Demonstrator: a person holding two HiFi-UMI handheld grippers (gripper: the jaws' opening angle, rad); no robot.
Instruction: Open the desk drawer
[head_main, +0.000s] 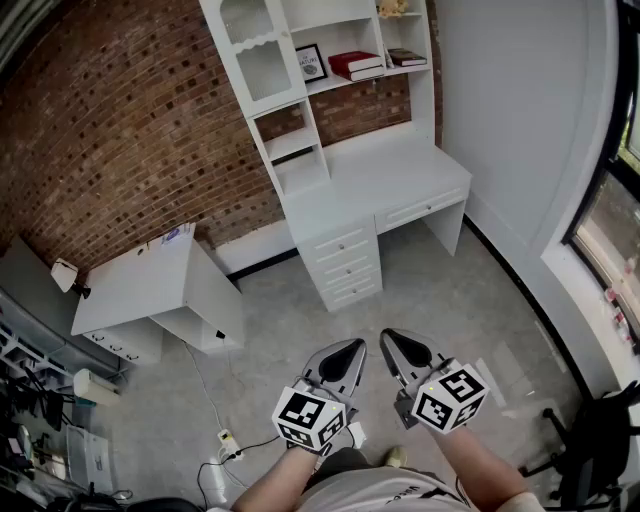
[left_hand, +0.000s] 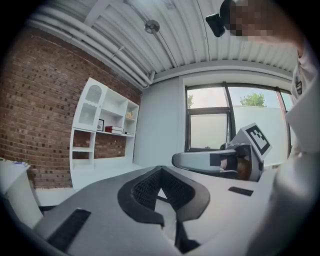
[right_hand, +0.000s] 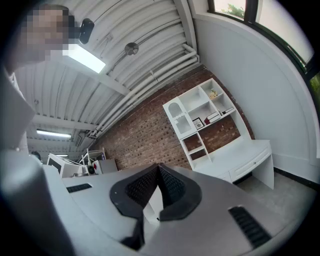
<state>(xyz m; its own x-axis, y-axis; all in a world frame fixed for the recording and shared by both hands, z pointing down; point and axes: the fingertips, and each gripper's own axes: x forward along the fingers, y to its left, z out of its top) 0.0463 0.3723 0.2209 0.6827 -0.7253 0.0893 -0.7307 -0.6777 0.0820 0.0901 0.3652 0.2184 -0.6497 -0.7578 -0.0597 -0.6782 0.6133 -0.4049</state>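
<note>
The white desk (head_main: 385, 180) with its shelf hutch stands against the brick wall, some way ahead of me. It has a stack of three closed drawers (head_main: 345, 265) at its left and a wide closed drawer (head_main: 425, 208) under the top. My left gripper (head_main: 352, 346) and right gripper (head_main: 390, 336) hang side by side above the grey floor, well short of the desk. Both are shut with nothing between their pads. The left gripper (left_hand: 160, 171) view has the desk (left_hand: 107, 165) at its left and the right gripper's body (left_hand: 215, 160) beside it. The right gripper (right_hand: 159, 166) view has the desk (right_hand: 247, 152) at its right.
A second white table (head_main: 150, 280) stands at the left by the brick wall. A power strip with cables (head_main: 228, 440) lies on the floor near my left side. A dark office chair (head_main: 600, 440) sits at the lower right below the window (head_main: 610, 230). Cluttered shelving (head_main: 30, 400) fills the far left.
</note>
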